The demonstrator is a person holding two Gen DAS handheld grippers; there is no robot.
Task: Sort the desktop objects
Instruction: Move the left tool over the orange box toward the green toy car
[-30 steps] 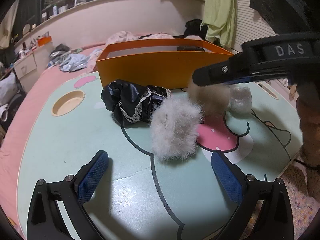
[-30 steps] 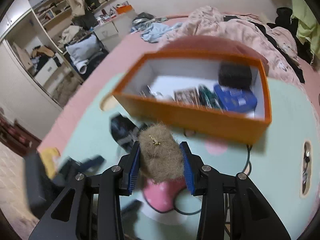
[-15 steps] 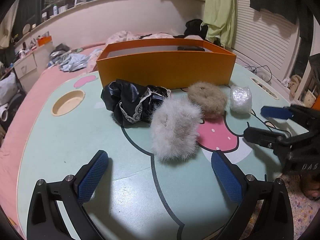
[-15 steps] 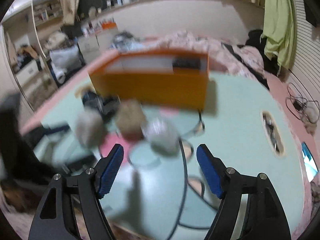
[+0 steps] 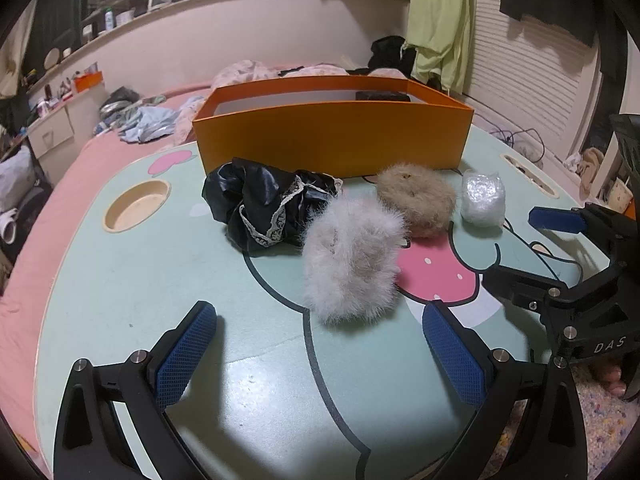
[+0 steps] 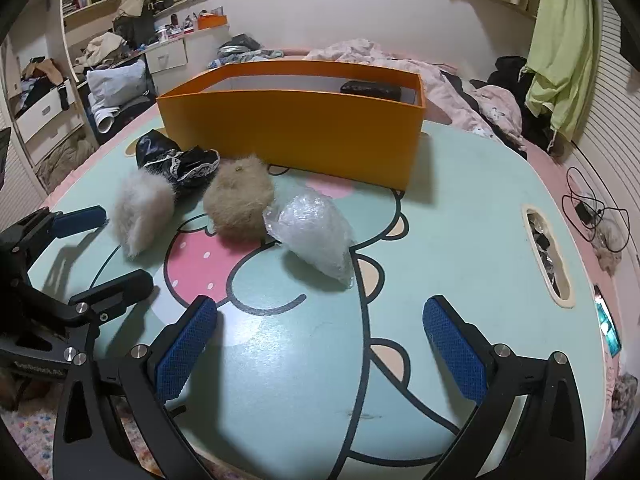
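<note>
On the mint cartoon table (image 5: pixel 120 300) lie a white fluffy scrunchie (image 5: pixel 352 256), a tan fluffy scrunchie (image 5: pixel 418 200), a black lace-trimmed cloth (image 5: pixel 264 204) and a clear plastic-wrapped bundle (image 5: pixel 482 198). Behind them stands an open orange box (image 5: pixel 332 140). My left gripper (image 5: pixel 320 356) is open and empty, just short of the white scrunchie. My right gripper (image 6: pixel 320 344) is open and empty, short of the plastic bundle (image 6: pixel 316 232). The tan scrunchie (image 6: pixel 240 200), the white scrunchie (image 6: pixel 142 210) and the box (image 6: pixel 296 140) also show in the right wrist view.
A round recess (image 5: pixel 136 206) sits in the table's left side and a slot (image 6: pixel 548 256) with small items in its right side. A dark case (image 6: pixel 370 90) lies in the box. A bed with clothes lies behind, and cables (image 6: pixel 588 212) lie on the floor at right.
My right gripper let go of the tan scrunchie, which now lies on the table by the white one. The right gripper opened and drew back to the table's near edge. The left gripper stayed still.
</note>
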